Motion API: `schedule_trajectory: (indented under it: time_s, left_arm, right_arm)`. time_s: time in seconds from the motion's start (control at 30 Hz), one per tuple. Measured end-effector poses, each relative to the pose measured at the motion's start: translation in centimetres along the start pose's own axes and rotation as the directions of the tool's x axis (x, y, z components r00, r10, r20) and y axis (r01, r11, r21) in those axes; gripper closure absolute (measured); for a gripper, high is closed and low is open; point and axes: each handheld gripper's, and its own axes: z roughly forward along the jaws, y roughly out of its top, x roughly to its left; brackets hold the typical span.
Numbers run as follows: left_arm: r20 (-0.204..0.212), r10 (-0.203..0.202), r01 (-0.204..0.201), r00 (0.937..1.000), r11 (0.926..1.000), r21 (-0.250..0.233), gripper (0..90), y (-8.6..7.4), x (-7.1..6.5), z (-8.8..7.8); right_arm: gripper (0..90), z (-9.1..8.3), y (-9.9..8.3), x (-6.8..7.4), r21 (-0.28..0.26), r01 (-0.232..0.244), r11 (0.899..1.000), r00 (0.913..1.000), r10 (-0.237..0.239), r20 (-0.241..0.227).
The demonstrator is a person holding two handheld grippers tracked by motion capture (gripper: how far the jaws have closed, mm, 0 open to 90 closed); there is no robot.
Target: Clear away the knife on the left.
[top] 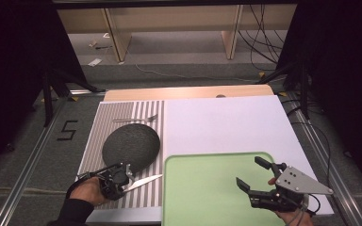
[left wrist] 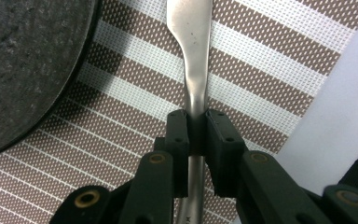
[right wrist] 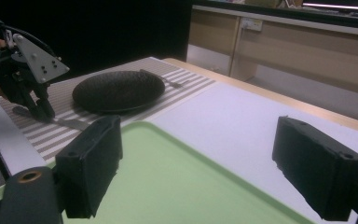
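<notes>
The left gripper [top: 128, 178] sits low over the striped placemat [top: 122, 117], and its two black jaws are pinched on the handle of a silver knife [top: 143, 181]. In the left gripper view the pads press the narrow neck of the knife [left wrist: 193, 70] from both sides, and the blade runs straight out ahead of the jaws, flat above the brown and white stripes. Just beside the left gripper, on its far side as seen from above, lies a dark round plate [top: 131, 142]; in the left gripper view its speckled edge [left wrist: 23, 70] curves past close to the knife without touching it. Beyond the plate, well away from the gripper, a fork [top: 136, 119] lies on the mat.

The right gripper [top: 255, 175] hangs above the near part of a pale green tray [top: 202, 188], its jaws spread wide with nothing between them. In the right gripper view the two black pads stand far apart over the tray [right wrist: 177, 186], and the other gripper [right wrist: 39, 109] shows farther off, its tips down at the knife on the mat. The white sheet on the desk [top: 226, 122] stretches out ahead of the right gripper.
</notes>
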Motion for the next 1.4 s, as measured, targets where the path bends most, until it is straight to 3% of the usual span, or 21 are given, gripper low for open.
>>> schedule_trajectory:
  time_s: [0.2,0.33,0.47,0.6,0.67,0.87,1.07,1.33,1.4]
  left_arm:
    - [0.005,-0.025,0.025,0.9997,0.9997,-0.006,79.7,-0.1,0.1,0.0]
    - [0.032,-0.036,0.037,0.9988,0.9992,-0.013,79.7,-0.2,0.1,-0.2]
    - [0.063,-0.095,0.096,0.9935,0.9952,-0.019,79.7,-0.3,0.3,-0.4]
    - [0.082,-0.105,0.107,0.9912,0.9939,-0.028,79.9,-0.4,0.1,-0.8]
    - [0.095,-0.128,0.133,0.9872,0.9901,-0.045,79.9,-0.5,0.1,-1.2]
    - [0.141,-0.149,0.164,0.9788,0.9810,-0.104,80.0,-0.6,0.1,-2.1]
    - [0.184,-0.163,0.196,0.9692,0.9647,-0.176,80.0,-0.4,-0.1,-3.1]
    - [0.257,-0.199,0.268,0.9457,0.9239,-0.273,79.9,-0.1,-0.6,-4.8]
    - [0.265,-0.195,0.272,0.9442,0.9166,-0.293,79.9,0.1,-0.7,-5.0]
  right_arm:
    - [16.8,0.0,0.0,0.0,0.002,0.000,1.000,1.0000,0.000,0.000]
    - [16.8,0.0,0.0,-0.1,0.001,-0.003,1.000,1.0000,0.003,-0.002]
    - [16.8,0.0,0.0,-0.1,-0.001,-0.002,1.000,1.0000,0.002,-0.002]
    - [16.8,0.0,0.0,-0.1,0.000,0.000,1.000,1.0000,0.000,-0.001]
    - [16.8,0.0,0.0,-0.1,-0.001,-0.001,1.000,1.0000,0.001,-0.002]
    - [16.8,0.1,0.0,-0.1,0.004,0.001,1.000,1.0000,-0.001,-0.002]
    - [16.8,0.1,0.0,-0.1,0.005,-0.003,1.000,1.0000,0.003,0.001]
    - [16.8,0.1,0.0,-0.1,0.004,-0.002,1.000,1.0000,0.002,0.000]
    - [16.8,0.0,0.0,-0.1,0.003,-0.004,1.000,1.0000,0.004,0.001]
